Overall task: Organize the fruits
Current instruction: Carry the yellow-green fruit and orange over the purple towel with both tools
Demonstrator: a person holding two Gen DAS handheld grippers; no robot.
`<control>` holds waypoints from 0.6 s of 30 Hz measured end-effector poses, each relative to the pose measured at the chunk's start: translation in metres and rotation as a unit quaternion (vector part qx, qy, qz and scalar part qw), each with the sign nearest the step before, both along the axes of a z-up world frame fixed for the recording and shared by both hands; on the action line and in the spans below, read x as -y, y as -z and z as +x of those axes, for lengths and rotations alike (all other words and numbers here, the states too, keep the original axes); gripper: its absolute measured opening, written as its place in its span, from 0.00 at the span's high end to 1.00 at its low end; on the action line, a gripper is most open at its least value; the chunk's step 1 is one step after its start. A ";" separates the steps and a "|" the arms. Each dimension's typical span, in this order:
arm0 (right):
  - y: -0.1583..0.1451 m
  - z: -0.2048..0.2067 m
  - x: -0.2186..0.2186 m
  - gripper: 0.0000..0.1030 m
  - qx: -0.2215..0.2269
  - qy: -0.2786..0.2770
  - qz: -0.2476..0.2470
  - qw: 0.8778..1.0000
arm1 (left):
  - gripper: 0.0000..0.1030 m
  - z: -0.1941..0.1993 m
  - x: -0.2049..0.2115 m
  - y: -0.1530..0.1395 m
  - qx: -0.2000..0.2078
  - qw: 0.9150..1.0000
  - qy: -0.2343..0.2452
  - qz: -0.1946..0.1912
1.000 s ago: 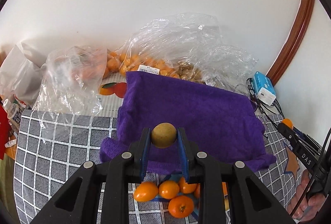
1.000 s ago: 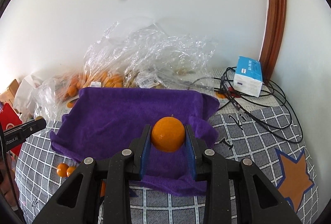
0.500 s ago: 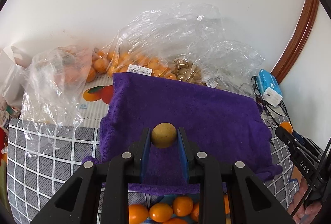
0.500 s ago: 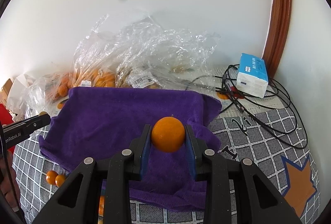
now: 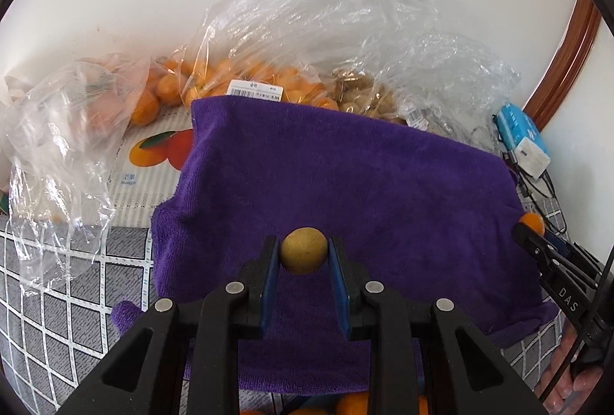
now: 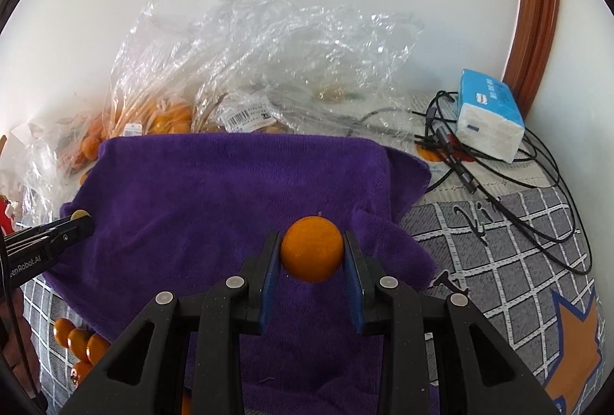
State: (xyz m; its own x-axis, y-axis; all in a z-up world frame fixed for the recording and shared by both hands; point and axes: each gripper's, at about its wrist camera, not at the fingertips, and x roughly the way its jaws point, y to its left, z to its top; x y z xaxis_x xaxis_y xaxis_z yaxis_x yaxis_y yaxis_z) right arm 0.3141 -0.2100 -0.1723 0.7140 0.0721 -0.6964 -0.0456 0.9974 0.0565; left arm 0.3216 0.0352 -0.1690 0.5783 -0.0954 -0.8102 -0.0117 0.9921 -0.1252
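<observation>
My left gripper (image 5: pixel 303 254) is shut on a small round tan fruit (image 5: pixel 303 249) and holds it above the near part of a purple towel (image 5: pixel 345 177). My right gripper (image 6: pixel 311 250) is shut on an orange tangerine (image 6: pixel 311 248) above the same towel (image 6: pixel 215 196), nearer its right side. The right gripper shows at the right edge of the left wrist view (image 5: pixel 537 246); the left one shows at the left edge of the right wrist view (image 6: pixel 57 234). Small orange fruits (image 6: pixel 78 342) lie on the cloth by the towel's near left corner.
Clear plastic bags (image 5: pixel 307 43) of oranges and brown fruit lie behind the towel against the white wall. A blue tissue pack (image 6: pixel 489 119) and black cables (image 6: pixel 499 185) sit at the right. A grey checked cloth (image 5: pixel 50 284) covers the table.
Both grippers have moved forward over the towel with their fruits still held. The small orange fruits have slid toward the bottom edge of the left wrist view.
</observation>
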 end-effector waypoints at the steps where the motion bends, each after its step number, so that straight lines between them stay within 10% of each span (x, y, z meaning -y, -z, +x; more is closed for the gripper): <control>1: 0.003 0.002 -0.002 0.70 -0.003 -0.002 -0.003 1.000 | 0.76 0.001 0.000 0.002 -0.002 1.000 0.000 0.002; 18: 0.032 0.018 -0.014 0.70 -0.036 -0.008 -0.020 0.999 | 0.76 0.010 0.006 0.025 -0.032 0.999 0.000 0.015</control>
